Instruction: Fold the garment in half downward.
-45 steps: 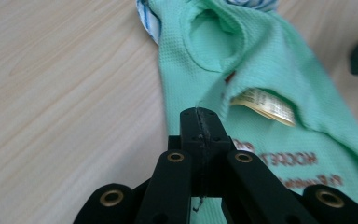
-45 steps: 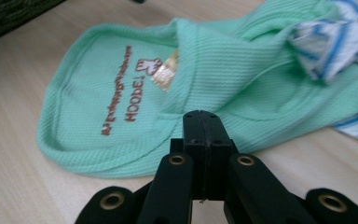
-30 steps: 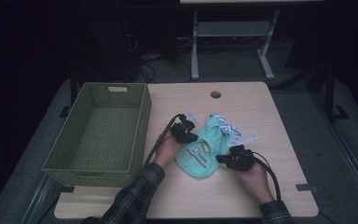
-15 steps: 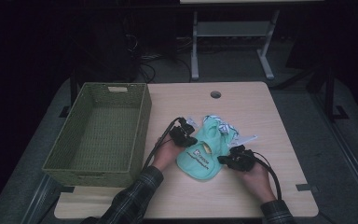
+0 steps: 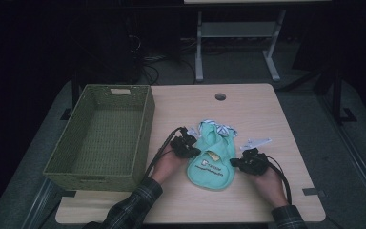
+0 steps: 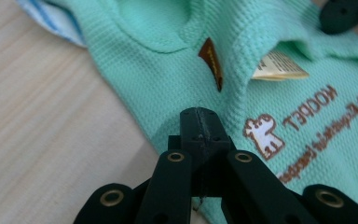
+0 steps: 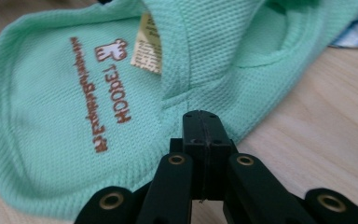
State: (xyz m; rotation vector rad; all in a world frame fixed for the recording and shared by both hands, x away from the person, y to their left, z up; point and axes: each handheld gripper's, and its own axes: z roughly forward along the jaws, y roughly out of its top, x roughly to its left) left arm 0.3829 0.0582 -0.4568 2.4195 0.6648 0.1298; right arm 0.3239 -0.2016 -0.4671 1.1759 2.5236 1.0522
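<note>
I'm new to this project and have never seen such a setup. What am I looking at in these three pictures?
No robot here: a person sits at a wooden table and holds a black hand tool with a two-jaw claw in each hand. The wide picture comes from a camera fixed above; it shows the left claw and the right claw. The two close-ups come from small cameras riding on each tool, looking along its jaws. On the table lies a small mint-green garment with brown lettering. Each claw is shut on an edge of it, one on either side. Beside it stands an empty green woven basket, and a small white item, too small to identify.
</note>
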